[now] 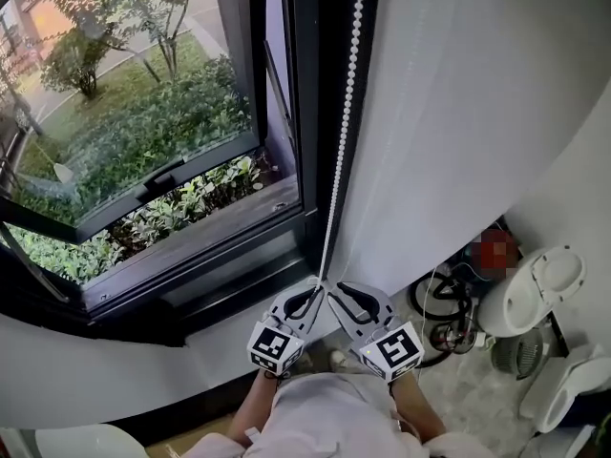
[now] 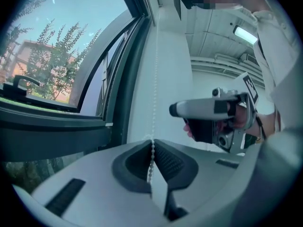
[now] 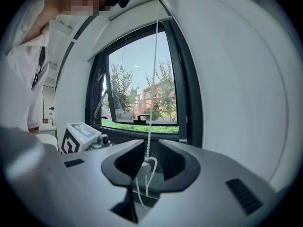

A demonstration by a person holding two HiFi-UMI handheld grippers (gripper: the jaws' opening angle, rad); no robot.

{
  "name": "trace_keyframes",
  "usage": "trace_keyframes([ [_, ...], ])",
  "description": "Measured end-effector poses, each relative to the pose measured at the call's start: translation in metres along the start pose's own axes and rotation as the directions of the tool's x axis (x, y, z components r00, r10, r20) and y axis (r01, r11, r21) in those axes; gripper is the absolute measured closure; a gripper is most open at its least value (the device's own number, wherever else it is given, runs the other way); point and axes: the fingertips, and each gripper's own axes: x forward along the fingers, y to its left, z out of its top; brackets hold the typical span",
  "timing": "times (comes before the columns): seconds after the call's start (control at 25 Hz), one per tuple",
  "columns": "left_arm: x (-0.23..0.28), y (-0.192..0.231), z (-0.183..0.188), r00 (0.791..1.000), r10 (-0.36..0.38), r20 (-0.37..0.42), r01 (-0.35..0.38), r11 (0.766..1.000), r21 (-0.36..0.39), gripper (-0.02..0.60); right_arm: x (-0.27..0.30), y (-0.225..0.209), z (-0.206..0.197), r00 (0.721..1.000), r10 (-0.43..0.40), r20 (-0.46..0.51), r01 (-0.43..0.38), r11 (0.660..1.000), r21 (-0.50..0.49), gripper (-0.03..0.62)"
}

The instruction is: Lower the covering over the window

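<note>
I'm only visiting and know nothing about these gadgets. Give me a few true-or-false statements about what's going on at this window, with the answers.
1. The left gripper is clamped on the bead chain. True.
2. The right gripper is squeezing that chain. False: its jaws stand apart, and the chain hangs loose between them.
3. Green shrubs grow outside. True.
4. A blind covers the whole pane. False: the window is uncovered, and the greenery shows through.
</note>
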Motion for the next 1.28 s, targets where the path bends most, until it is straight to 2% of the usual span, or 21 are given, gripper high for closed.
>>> trace_keyframes([
  [0.28,0.001,0.002,0.0,1.0,-0.008,-0.002,0.008,1.0,0.003,0.566,0.002,-0.003,0.068,0.993,0.005,0.114,0.006,0.996,-0.093,0.507],
  [0.44,0.001,0.0,0.0,1.0,-0.02,-0.004,0.02,1.0,0.007,0.566,0.007,-0.003,0.108,0.978,0.013,0.209,0.011,0.994,-0.11,0.507],
  [0.56,0.002,-0.001,0.0,1.0,-0.023,-0.002,0.023,1.0,0.003,0.566,0.01,-0.004,0.128,0.97,0.018,0.243,0.013,0.992,-0.123,0.507],
  [0.8,0.005,-0.003,0.0,0.999,-0.034,-0.005,0.034,0.999,0.01,0.566,0.014,-0.012,0.151,0.962,0.013,0.273,0.023,0.991,-0.129,0.51],
  [0.84,0.005,-0.004,0.0,0.999,-0.037,-0.005,0.037,0.999,0.009,0.566,0.014,-0.013,0.154,0.96,0.01,0.28,0.027,0.991,-0.128,0.521],
  [0.92,0.005,-0.005,0.001,0.999,-0.042,-0.004,0.042,0.999,0.007,0.566,0.014,-0.014,0.155,0.961,0.016,0.275,0.024,0.99,-0.138,0.582],
  [1.0,0.006,-0.004,0.001,0.999,-0.04,-0.002,0.04,0.999,0.011,0.566,0.014,-0.011,0.151,0.965,0.031,0.262,0.01,0.988,-0.154,0.59],
  [1.28,0.009,-0.003,-0.004,0.999,-0.039,-0.01,0.04,0.999,0.002,0.566,0.013,-0.014,0.145,0.953,0.025,0.301,-0.009,0.998,-0.055,0.592],
])
